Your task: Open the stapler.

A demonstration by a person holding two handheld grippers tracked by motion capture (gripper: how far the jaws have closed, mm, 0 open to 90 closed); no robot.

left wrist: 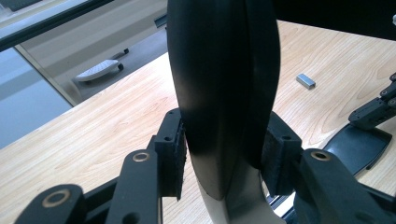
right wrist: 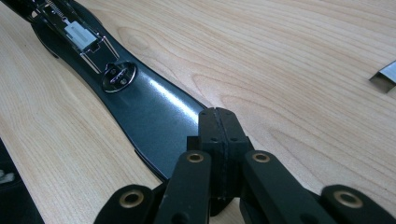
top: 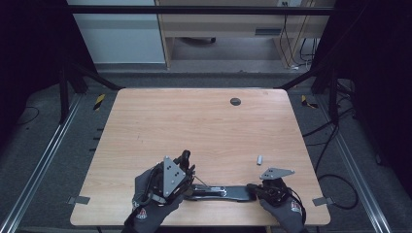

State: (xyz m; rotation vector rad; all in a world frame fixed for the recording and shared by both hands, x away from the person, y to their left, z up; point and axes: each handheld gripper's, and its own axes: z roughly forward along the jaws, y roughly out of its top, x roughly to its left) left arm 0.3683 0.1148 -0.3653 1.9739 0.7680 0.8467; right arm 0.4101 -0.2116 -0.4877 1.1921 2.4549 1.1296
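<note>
Left fingers (left wrist: 224,163) clamped on stapler arm (left wrist: 224,70); right fingers (right wrist: 219,140) clenched on base (right wrist: 154,116).

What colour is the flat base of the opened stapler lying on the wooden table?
Glossy black stapler base, best in the right gripper view.

The table (top: 194,126) at centre frame is light wood with a wavy reddish-brown grain. The stapler (right wrist: 154,112) is glossy black, with silvery metal parts at the upper left of the right gripper view. Its raised top (left wrist: 224,84) is black, cream underneath. The small staple strip (left wrist: 306,80) at right is silver-grey. Both grippers (top: 182,162) (top: 260,187) are black with grey plates. The gloves (top: 145,204) are dark grey with a red-and-white badge.
</note>
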